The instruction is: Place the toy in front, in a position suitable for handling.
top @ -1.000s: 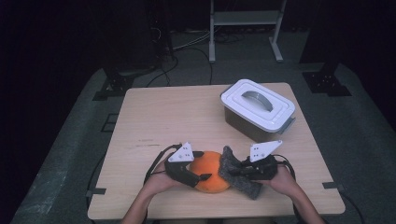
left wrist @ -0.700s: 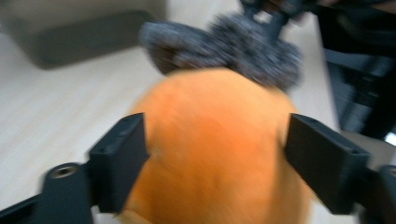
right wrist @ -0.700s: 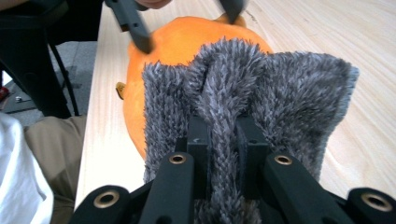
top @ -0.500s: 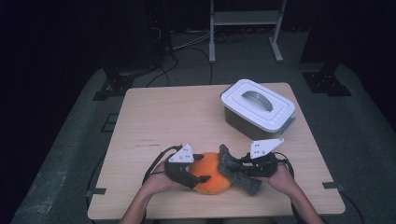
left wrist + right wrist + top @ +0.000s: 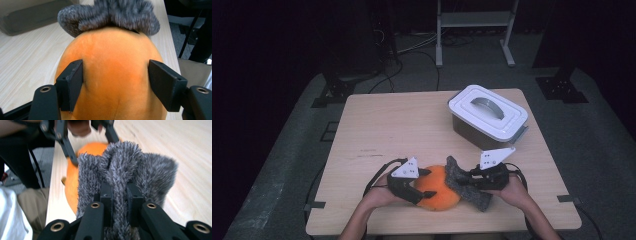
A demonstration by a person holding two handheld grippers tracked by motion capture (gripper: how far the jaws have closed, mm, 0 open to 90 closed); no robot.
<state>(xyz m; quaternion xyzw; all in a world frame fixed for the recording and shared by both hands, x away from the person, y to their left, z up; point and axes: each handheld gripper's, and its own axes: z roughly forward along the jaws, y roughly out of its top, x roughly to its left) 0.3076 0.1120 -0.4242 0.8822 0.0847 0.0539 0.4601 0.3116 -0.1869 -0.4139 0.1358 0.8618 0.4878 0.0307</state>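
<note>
Around orange plush [image 5: 110,75], left claw [image 5: 115,82] closing since earlier.

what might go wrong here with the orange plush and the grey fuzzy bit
1. The right gripper pinches only a thin fold of the grey fuzzy fabric; a pull may slip it free.
2. The left gripper has just been closing, its pads against the round orange plush; the soft body could squirt out.
3. Both hands work near the table edge, so a dropped toy could fall off.
</note>
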